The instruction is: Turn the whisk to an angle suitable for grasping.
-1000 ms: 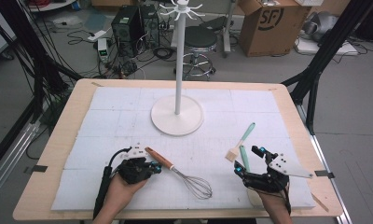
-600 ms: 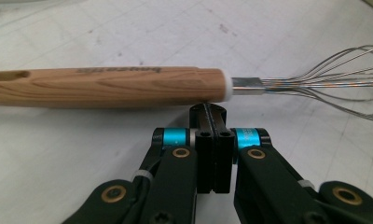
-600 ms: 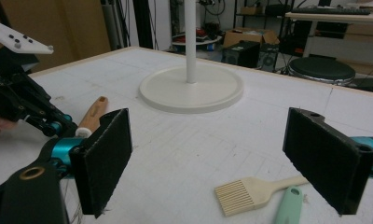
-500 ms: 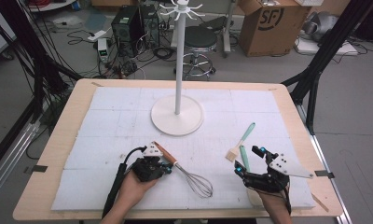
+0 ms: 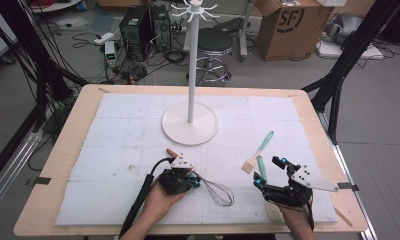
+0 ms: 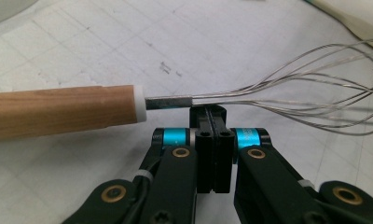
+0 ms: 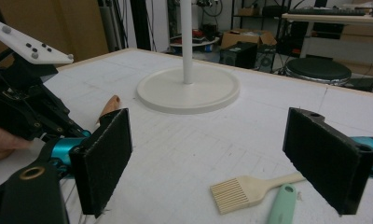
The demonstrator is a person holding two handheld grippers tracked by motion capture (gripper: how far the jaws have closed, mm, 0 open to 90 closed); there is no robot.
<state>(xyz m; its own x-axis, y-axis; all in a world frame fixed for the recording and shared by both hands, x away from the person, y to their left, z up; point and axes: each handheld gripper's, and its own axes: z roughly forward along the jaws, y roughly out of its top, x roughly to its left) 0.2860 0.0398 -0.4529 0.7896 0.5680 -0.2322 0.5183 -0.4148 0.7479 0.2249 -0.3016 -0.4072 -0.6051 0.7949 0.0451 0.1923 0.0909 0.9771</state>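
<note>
The whisk lies on the bench just beyond the left claw, whose jaws are pressed together below its neck; it looks light, its springy wires best avoided for the stiff wooden handle.

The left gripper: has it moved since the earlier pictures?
Yes. In the high view the left gripper, shut on the whisk, has shifted rightward, ending nearer the white stand's base.
</note>
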